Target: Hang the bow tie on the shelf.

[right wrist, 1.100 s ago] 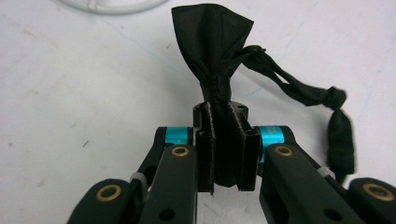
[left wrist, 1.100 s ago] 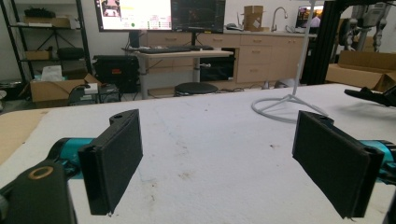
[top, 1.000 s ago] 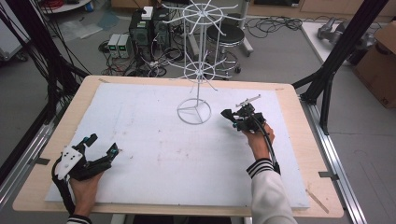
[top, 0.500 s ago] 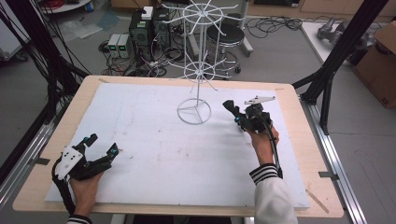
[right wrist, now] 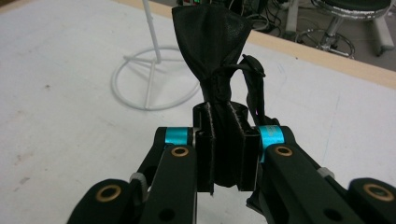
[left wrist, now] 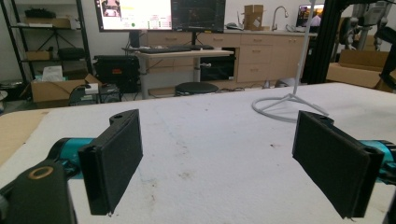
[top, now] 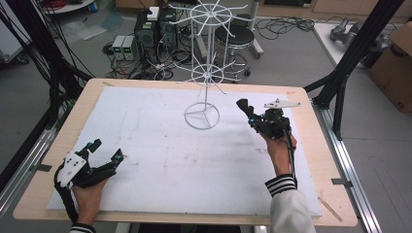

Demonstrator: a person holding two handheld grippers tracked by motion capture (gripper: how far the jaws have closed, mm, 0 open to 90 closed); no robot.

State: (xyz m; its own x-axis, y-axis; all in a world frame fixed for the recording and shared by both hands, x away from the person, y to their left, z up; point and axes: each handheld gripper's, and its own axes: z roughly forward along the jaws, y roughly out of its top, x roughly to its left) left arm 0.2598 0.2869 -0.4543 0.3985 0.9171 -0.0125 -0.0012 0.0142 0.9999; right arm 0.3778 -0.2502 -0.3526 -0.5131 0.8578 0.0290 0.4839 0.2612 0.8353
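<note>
A black bow tie [right wrist: 210, 37] with a thin strap loop [right wrist: 254, 79] sticks up from my right gripper [right wrist: 227, 154], whose jaws are shut on its lower half. In the high view the right gripper [top: 252, 116] hangs above the white mat just right of the white wire display stand [top: 204, 73], with the bow tie [top: 243, 106] pointing toward the stand's ring base [top: 201, 116]. My left gripper [top: 104, 153] rests on the mat at the front left. Its jaws stand wide open with nothing between the pads [left wrist: 116, 158].
A white foam mat [top: 160, 160] covers the wooden table [top: 87, 97]. The stand's ring base [right wrist: 154, 79] lies just ahead of the right gripper and farther off to the right [left wrist: 285, 105] of the left one. Black frame posts [top: 350, 63] flank the table; cables and a stool sit behind.
The right hand has lifted and drifted a little to the right and away with the bow tie still clamped. The left hand and gripper have stayed where they were.
</note>
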